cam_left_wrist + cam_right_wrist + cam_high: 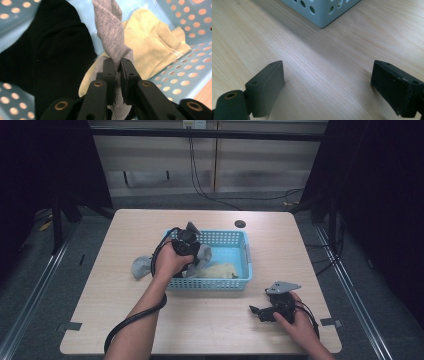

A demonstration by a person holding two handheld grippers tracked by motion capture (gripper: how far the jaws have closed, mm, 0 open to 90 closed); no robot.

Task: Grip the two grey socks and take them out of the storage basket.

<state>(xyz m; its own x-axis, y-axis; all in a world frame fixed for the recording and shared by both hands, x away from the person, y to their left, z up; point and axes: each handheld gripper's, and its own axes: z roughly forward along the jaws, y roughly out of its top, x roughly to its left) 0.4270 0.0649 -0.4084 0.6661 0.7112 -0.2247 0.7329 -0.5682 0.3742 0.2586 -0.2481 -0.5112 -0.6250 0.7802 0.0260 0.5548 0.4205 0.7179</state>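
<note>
Right gripper (260, 311) idles, jaws spread, at the worktop's (210, 330) five o'clock while left gripper (116, 75) pinches a grey sock (110, 32) over the basket (235, 285), black and yellow socks already inside.

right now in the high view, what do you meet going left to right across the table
grey sock lying on the table → left tool shut on another grey sock → pale yellow sock in the blue basket → right tool, open

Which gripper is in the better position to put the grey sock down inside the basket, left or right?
Left, most likely. The left gripper is shut on the grey sock directly above the basket. The right gripper is open and holds nothing, low over the table outside the basket.
</note>
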